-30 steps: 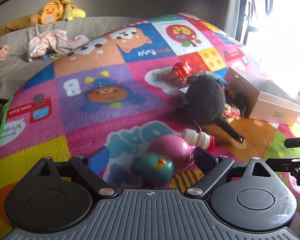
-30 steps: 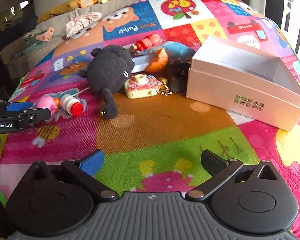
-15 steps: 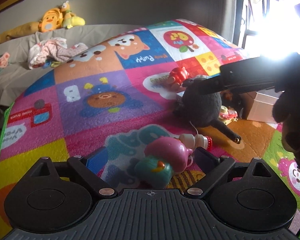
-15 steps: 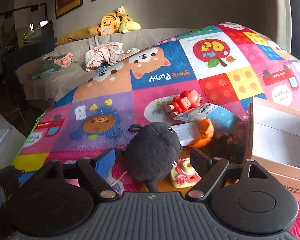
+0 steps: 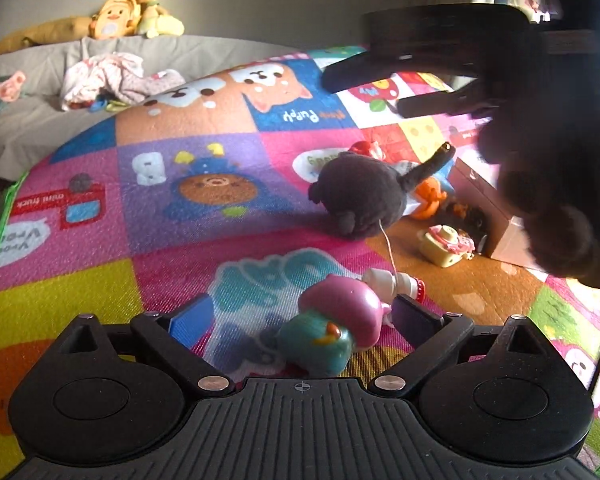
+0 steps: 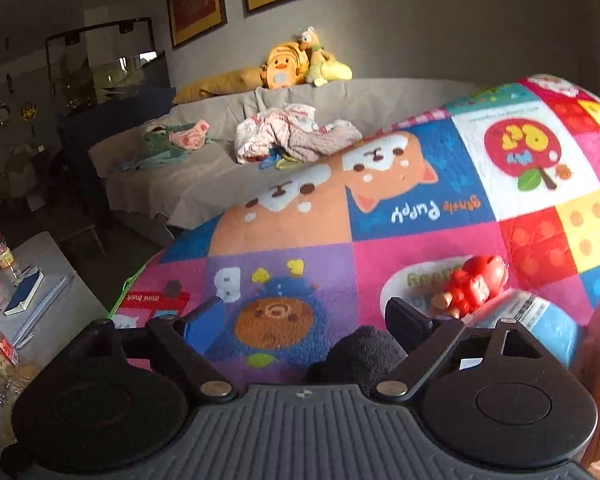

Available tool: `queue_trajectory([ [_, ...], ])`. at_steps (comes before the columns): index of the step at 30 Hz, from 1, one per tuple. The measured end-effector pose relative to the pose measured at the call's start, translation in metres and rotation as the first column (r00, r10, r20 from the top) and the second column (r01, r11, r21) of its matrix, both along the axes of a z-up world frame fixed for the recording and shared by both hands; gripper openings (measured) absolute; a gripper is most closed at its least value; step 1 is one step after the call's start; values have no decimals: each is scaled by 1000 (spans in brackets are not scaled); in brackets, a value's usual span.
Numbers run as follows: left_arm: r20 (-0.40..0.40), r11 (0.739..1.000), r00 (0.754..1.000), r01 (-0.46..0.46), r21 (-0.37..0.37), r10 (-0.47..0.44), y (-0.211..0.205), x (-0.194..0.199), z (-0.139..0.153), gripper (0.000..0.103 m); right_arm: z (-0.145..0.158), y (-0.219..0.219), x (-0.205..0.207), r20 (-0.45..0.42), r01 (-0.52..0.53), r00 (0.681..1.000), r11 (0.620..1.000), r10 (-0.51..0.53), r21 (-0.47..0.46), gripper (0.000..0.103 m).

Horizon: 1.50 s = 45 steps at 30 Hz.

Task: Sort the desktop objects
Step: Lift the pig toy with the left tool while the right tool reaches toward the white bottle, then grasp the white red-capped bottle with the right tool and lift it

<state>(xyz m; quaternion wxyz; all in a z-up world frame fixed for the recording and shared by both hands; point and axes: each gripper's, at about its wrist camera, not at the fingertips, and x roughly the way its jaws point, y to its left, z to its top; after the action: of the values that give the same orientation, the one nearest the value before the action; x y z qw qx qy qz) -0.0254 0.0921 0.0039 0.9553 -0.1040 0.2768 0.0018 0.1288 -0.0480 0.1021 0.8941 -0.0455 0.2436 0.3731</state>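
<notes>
On the colourful play mat (image 5: 204, 236) a pink and teal toy (image 5: 340, 320) lies between the fingers of my left gripper (image 5: 302, 308). Its jaws are opening and only the right pad is near the toy. A small white bottle with a red cap (image 5: 394, 282) lies just beyond. Farther on, a black plush (image 5: 360, 196) rests on the mat with its tail up. My right gripper (image 5: 364, 94) hovers above it, jaws opening, pads off the plush. In the right wrist view the black plush (image 6: 364, 348) shows low between the right gripper's (image 6: 304, 308) fingers.
Near the plush lie a yellow toy camera (image 5: 444, 246), an orange toy (image 5: 430, 200) and a red figure (image 6: 476, 284). A cardboard box (image 5: 484, 200) stands at the right. A person's hand (image 5: 560, 208) holds the right gripper. A grey sofa (image 6: 204, 176) with clothes lies behind.
The right gripper rose and swung left over the black plush, which has rolled over with its tail up. The left gripper stayed put and its jaws spread slightly.
</notes>
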Motion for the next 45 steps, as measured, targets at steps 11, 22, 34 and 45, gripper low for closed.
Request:
queue_trajectory([
  [11, -19, 998, 999, -37, -51, 36, 8, 1, -1, 99, -56, -58, -80, -34, -103, 995, 953, 97, -286, 47],
  [22, -26, 997, 998, -51, -64, 50, 9, 2, -2, 99, -85, -35, -62, -100, -106, 991, 965, 84, -240, 28],
  [34, -27, 997, 998, -52, -58, 51, 8, 2, -2, 100, -74, -114, -82, -50, 11, 998, 934, -31, -358, 28],
  [45, -78, 997, 994, 77, -5, -77, -17, 7, 2, 101, -81, -159, -97, 23, 256, 966, 936, -258, -242, 82],
])
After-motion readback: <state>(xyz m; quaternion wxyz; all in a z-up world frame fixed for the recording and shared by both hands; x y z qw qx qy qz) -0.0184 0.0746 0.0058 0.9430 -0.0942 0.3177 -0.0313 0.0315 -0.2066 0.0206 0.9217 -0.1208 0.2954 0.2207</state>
